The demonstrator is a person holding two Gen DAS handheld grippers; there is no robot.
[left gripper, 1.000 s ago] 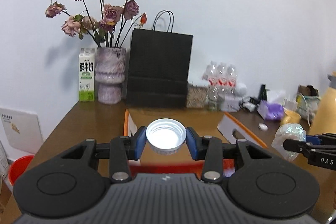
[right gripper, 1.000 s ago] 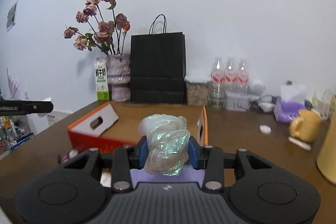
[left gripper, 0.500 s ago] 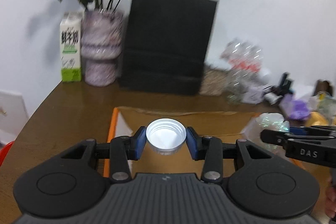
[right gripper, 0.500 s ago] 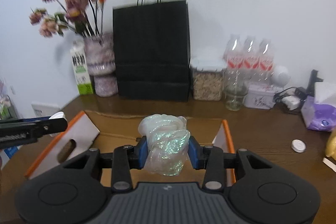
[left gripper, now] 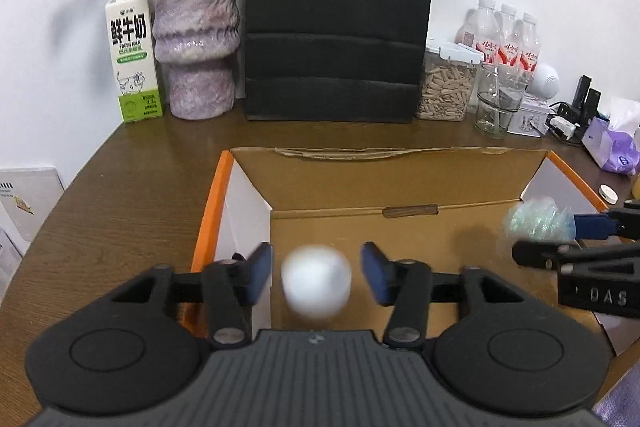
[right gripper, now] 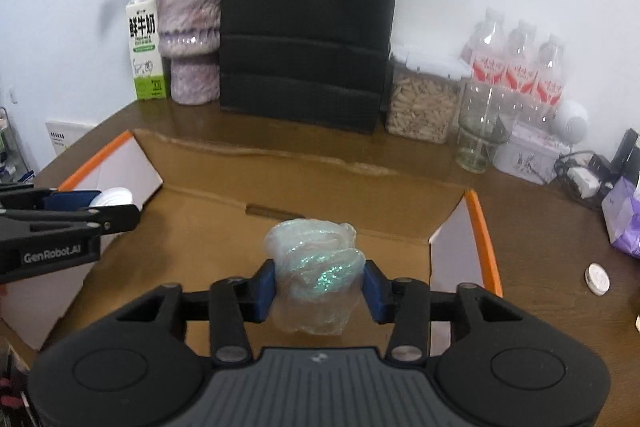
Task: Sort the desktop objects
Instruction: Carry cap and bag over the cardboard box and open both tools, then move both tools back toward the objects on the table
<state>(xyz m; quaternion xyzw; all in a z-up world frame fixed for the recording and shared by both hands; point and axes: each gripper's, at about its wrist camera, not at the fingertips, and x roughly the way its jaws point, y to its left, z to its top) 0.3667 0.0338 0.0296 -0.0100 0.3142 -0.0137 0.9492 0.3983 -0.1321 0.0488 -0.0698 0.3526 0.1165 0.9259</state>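
Because both grippers hang over the open cardboard box [left gripper: 404, 183], I read this as the release step of the sort — each load is positioned so that it falls inside the walls and not onto the desk [left gripper: 120, 195].

Nearest in the left wrist view, the left gripper [left gripper: 316, 277] is opening. Its blue pads stand clear of the white bottle cap [left gripper: 316, 281] on both sides, so the cap is no longer gripped; it appears blurred between the jaws, above the box floor, and I judge it to be dropping.

Nearest in the right wrist view, the right gripper [right gripper: 319, 281] is also opening. The crumpled iridescent film [right gripper: 316, 267] sits between the pads, and both pads appear to touch it. Being springy, the film likely swells to follow the pads, so I cannot confirm it is free.

Farther out, the box flaps are folded outward, orange edges up, which keeps the mouth wide for both hands.

Beyond the box, against the wall, stand a milk carton [left gripper: 132, 55], a vase [left gripper: 196, 43] of dried flowers, a black paper bag [left gripper: 336, 15], a grain jar [left gripper: 444, 87] and water bottles [left gripper: 504, 35] — all well apart from the drop zone. A small white disc [right gripper: 597, 279] lies on the desk to the right of the box, not yet sorted.
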